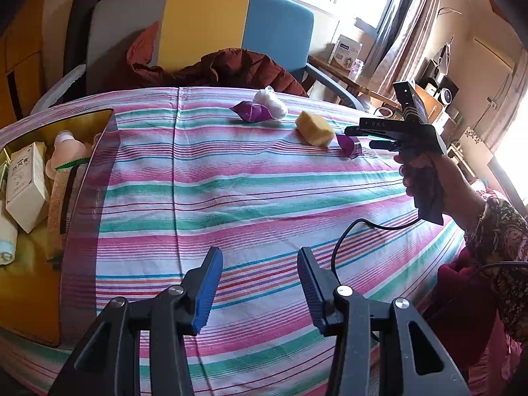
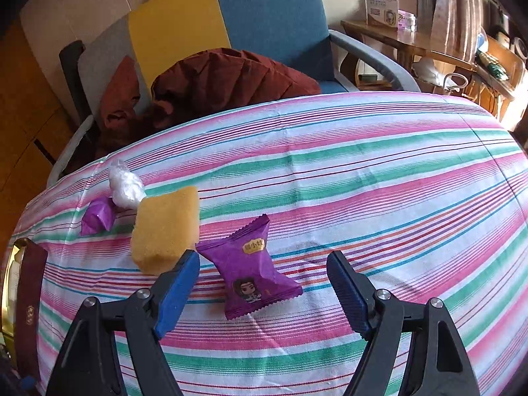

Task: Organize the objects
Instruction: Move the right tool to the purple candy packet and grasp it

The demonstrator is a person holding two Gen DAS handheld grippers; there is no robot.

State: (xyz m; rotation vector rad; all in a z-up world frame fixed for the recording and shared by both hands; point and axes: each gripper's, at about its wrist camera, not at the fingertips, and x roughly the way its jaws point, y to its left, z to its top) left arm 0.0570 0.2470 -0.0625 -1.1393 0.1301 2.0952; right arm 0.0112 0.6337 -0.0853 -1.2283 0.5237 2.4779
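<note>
A purple snack packet [image 2: 250,270] lies flat on the striped tablecloth [image 2: 363,198], between the fingers of my right gripper [image 2: 262,259]. That gripper is open and its blue pads stand clear of the packet. A yellow sponge [image 2: 166,227] rests just left of it, close to the left pad. Farther left are a second purple packet [image 2: 99,216] and a white wrapped bundle [image 2: 125,184]. My left gripper [image 1: 259,280] hovers open over bare cloth with nothing between its fingers. At the table's left end is a gold-lined box [image 1: 82,122] holding a white carton [image 1: 26,188] and other items.
A chair [image 1: 204,23] with a grey, yellow and blue back stands behind the table, with a dark red jacket [image 1: 237,69] on its seat. A black cable [image 1: 349,234] trails over the cloth by the person's patterned sleeve [image 1: 501,231]. A side table [image 2: 396,36] with boxes stands far right.
</note>
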